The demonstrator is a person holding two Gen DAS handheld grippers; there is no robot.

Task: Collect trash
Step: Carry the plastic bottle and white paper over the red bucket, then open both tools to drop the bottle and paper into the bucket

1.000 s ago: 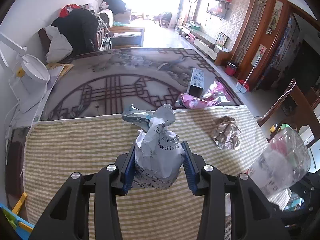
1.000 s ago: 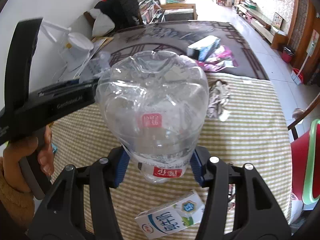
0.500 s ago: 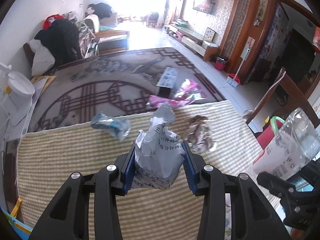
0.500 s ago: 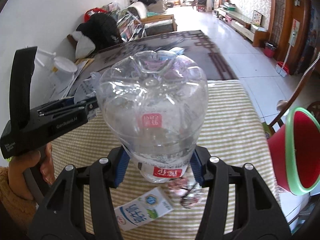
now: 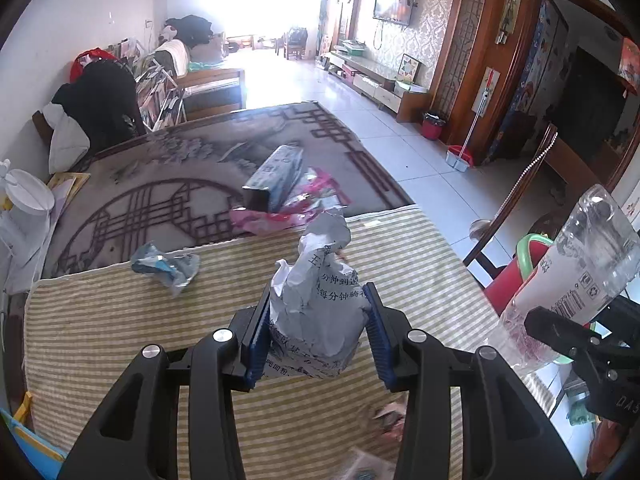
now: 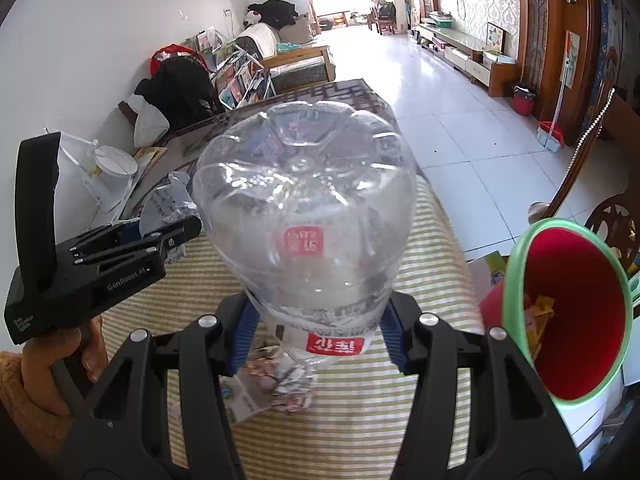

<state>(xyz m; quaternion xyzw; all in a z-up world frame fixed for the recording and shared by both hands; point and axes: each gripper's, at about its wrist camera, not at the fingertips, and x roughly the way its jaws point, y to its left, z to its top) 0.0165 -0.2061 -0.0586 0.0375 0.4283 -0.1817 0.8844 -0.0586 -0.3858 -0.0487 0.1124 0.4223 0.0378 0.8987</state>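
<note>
I had the left gripper [image 5: 316, 332] clamped on a crumpled paper wad [image 5: 320, 312] above the worktop [image 5: 100, 320], the right gripper [image 6: 316, 332] clamped on the plastic bottle [image 6: 304, 208]. Red bin [image 6: 576, 312] sat just right; I judged: carry bottle over rim w/o knocking it, then part fingers.

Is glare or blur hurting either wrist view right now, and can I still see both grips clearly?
Left wrist view: the far window is blown out white, and the scraps at the bottom edge are smeared, but the crumpled paper in the left gripper is sharp. Right wrist view: the plastic bottle fills the centre of the right gripper, distorting what lies behind; the red bin reads clearly.
</note>
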